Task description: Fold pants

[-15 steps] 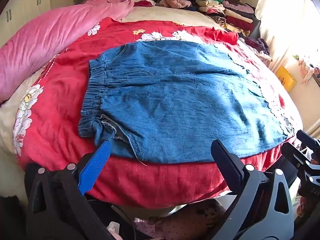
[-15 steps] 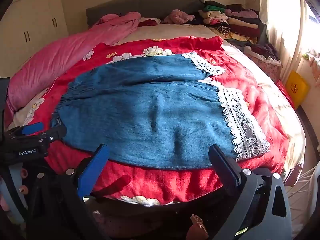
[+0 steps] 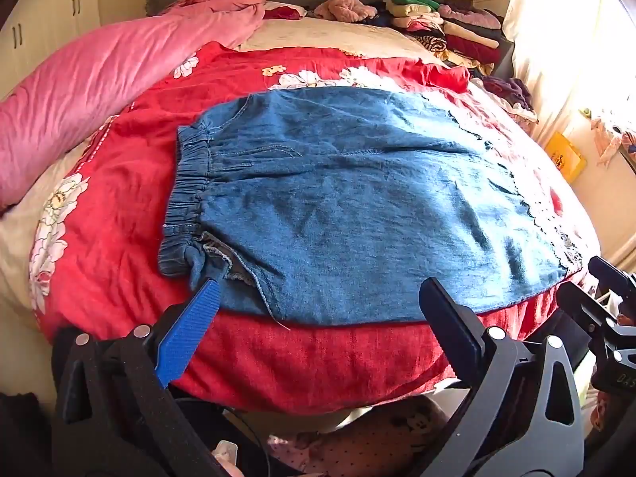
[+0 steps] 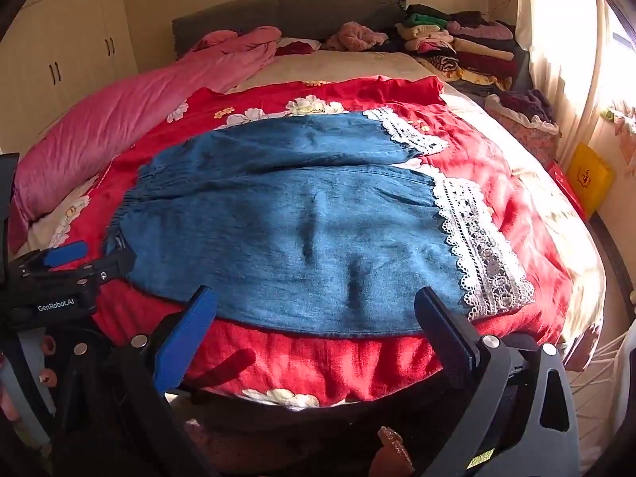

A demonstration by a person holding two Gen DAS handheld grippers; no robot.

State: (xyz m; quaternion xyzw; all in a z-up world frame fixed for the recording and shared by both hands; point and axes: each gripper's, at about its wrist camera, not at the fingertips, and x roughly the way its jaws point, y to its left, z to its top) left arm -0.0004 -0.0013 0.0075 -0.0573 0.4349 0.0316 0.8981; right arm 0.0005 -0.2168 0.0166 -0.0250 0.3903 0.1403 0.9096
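Note:
Blue denim pants (image 3: pixel 349 206) lie spread flat on a red floral bedspread (image 3: pixel 119 262), elastic waistband (image 3: pixel 187 198) to the left, white lace hems (image 4: pixel 477 246) to the right. The two legs lie side by side (image 4: pixel 302 214). My left gripper (image 3: pixel 318 298) is open and empty at the near edge of the pants, its blue finger (image 3: pixel 190 330) just short of the waistband corner. My right gripper (image 4: pixel 314 306) is open and empty at the near edge of the nearer leg. The left gripper also shows at the left in the right wrist view (image 4: pixel 71 266).
A pink quilt (image 3: pixel 99 79) lies along the bed's left side. Stacks of folded clothes (image 4: pixel 465 47) sit at the far right by the grey headboard (image 4: pixel 286 12). A yellow box (image 4: pixel 588 179) stands on the floor at right. The bed's front edge drops off just below both grippers.

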